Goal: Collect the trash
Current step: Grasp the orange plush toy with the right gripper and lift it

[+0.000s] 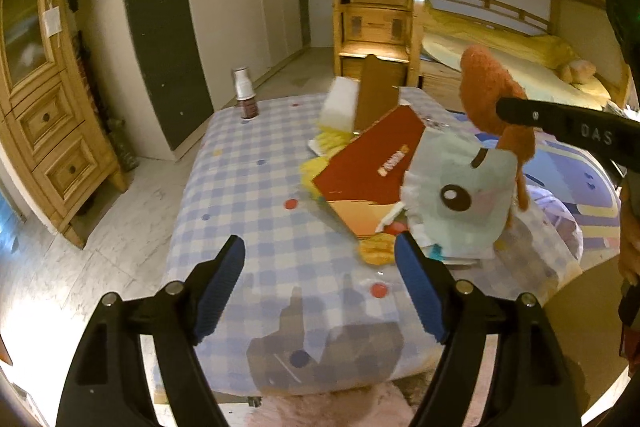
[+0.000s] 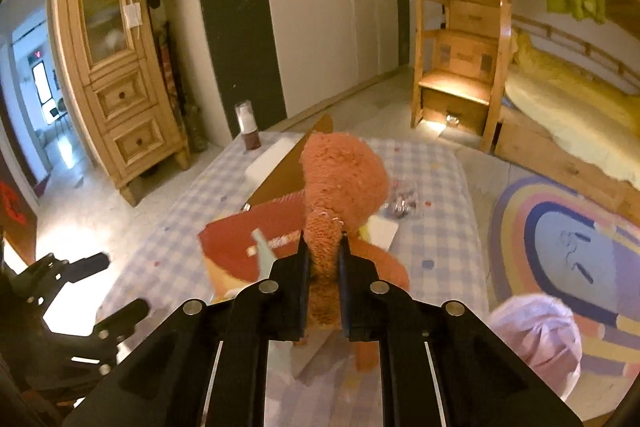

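Right wrist view: we are pinching the plush toy (image 2: 340, 183) by its orange limb in the right gripper (image 2: 323, 251), above the checked table (image 2: 440, 227).
Left gripper (image 1: 320, 251): spreading empty.
Handling: we are keeping the pinch firm, lifting clear of the red box (image 1: 372, 163).

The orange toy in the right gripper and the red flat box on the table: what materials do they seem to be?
Orange toy: fuzzy plush fabric, judging by its shaggy, matte pile. Red flat box: probably cardboard, matte, with stiff straight edges and a brown flap.
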The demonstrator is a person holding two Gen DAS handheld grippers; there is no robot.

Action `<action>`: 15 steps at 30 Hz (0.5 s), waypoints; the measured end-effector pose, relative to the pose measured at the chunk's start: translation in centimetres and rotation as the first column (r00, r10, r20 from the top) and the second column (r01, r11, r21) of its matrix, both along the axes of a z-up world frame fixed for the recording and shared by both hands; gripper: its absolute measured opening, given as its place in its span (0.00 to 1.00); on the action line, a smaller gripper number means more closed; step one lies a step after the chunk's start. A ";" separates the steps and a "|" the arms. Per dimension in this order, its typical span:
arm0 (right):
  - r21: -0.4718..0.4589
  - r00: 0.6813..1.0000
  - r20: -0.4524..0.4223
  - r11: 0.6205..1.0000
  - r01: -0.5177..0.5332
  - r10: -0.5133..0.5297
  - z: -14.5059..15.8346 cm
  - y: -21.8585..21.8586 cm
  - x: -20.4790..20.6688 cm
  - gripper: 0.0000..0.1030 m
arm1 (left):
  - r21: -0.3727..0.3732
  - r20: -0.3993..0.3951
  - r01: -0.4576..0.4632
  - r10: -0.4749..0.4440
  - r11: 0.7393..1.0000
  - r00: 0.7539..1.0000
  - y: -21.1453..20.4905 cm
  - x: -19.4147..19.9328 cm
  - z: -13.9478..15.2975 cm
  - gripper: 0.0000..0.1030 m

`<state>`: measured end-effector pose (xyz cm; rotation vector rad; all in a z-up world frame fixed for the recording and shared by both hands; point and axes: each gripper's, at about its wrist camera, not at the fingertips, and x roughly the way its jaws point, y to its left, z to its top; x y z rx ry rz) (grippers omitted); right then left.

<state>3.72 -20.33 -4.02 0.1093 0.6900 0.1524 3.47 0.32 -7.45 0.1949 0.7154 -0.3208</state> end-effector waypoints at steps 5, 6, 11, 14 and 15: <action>0.054 0.999 0.016 0.998 0.045 -0.046 0.6 -1.7 -1.4 0.12 | 0.001 -0.008 0.020 -0.020 1.000 1.000 -0.8 -0.6 0.0 0.73; 0.063 0.998 0.026 0.996 0.059 -0.061 0.9 -2.2 -1.6 0.12 | -0.003 -0.009 0.032 -0.032 0.999 0.999 -1.0 -0.9 0.0 0.73; 0.100 0.996 0.037 0.992 0.074 -0.079 1.8 -3.4 -2.3 0.12 | 0.005 -0.003 0.048 -0.048 0.999 0.999 -1.7 -1.3 0.1 0.73; 0.135 0.998 0.022 0.989 0.051 -0.055 1.5 -3.1 -2.3 0.12 | 0.000 -0.005 0.053 -0.053 0.999 0.999 -1.9 -1.5 0.1 0.73; 0.152 0.999 0.024 0.988 0.035 -0.039 1.6 -2.8 -2.3 0.12 | 0.000 -0.004 0.055 -0.055 0.998 0.998 -2.0 -1.5 0.1 0.73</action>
